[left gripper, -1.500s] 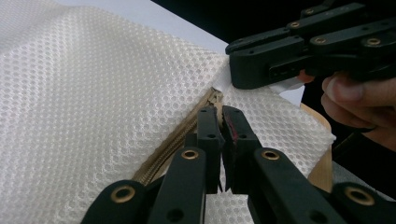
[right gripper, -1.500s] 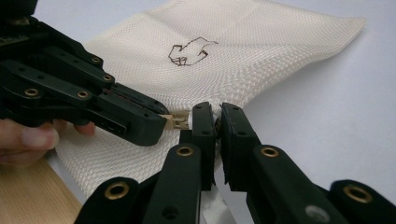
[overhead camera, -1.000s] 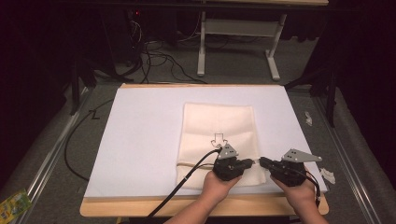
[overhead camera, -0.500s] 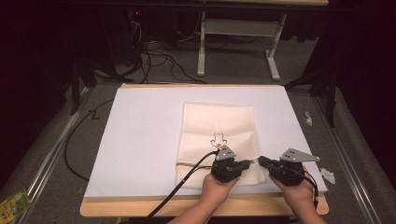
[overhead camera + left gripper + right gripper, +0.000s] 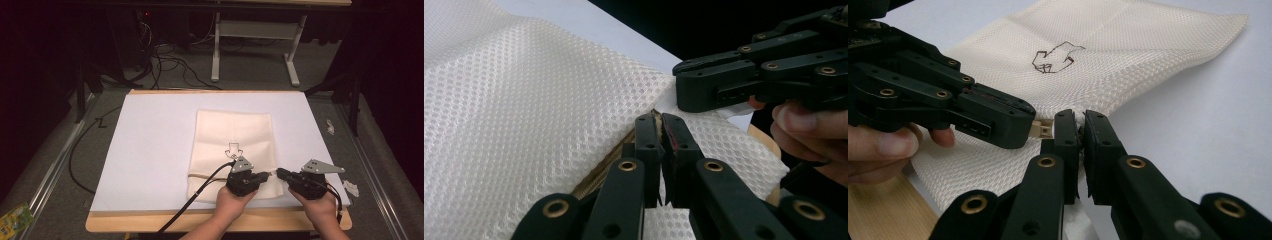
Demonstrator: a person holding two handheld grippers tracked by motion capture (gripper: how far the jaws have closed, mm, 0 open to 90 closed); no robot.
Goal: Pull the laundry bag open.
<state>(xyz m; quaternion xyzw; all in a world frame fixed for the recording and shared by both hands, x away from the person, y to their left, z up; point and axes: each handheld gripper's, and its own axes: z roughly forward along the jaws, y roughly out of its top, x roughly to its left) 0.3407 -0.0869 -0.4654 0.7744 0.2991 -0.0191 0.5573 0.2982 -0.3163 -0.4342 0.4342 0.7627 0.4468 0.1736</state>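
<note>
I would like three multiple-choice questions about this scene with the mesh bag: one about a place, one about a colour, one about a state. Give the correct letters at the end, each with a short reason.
1. Where on the mesh bag do the two grippers work?
A. at its far edge
B. at its near right corner
C. at its left edge

2. What colour is the mesh bag?
A. cream white
B. dark blue
C. red

3. How stand the fingers of the left gripper?
A. wide open above the bag
B. shut on the bag's zipper pull
C. open and flat on the table

Answers:
1 B: the high view shows the left gripper and the right gripper meeting at the corner nearest the person.
2 A: the mesh is pale cream on the white table cover.
3 B: in the left gripper view the fingers pinch a small tab at the zipper end.
</note>
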